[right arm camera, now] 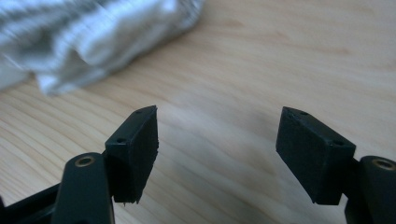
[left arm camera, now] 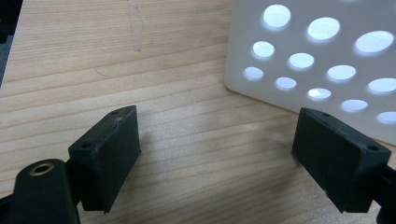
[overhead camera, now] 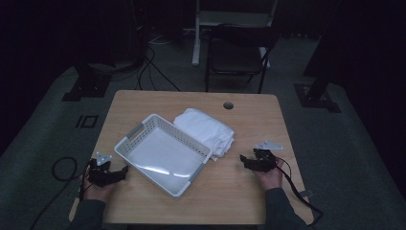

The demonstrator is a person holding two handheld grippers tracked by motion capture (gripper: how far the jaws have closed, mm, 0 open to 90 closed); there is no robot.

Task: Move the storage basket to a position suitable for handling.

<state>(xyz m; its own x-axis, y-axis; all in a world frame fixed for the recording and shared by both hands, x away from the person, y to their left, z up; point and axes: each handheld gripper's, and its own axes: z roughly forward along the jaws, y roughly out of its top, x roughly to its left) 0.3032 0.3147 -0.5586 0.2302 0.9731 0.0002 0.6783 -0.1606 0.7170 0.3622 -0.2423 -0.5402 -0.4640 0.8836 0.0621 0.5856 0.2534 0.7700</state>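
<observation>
A white perforated basket point(overhead camera: 143, 130) lies empty and slanted in the middle of the wooden table point(overhead camera: 249, 191). A folded stack of white cloth point(overhead camera: 206, 128) rests against its far right side. My left gripper point(overhead camera: 122, 173) sits near the table's front left, pointing at the basket's near corner, its jaws open with nothing between them. The basket wall point(left arm camera: 322, 51) with its round holes shows just past the left gripper point(left arm camera: 217, 154). My right gripper point(overhead camera: 245, 161) rests at the front right, open and empty, pointing toward the cloth point(right arm camera: 88, 37), which lies ahead of the right gripper point(right arm camera: 217, 154).
A dark folding chair point(overhead camera: 237, 55) stands behind the table, with cables on the carpet to the left. A round cable hole point(overhead camera: 228, 105) is in the table's far edge. Bare wood lies between the basket and the right gripper.
</observation>
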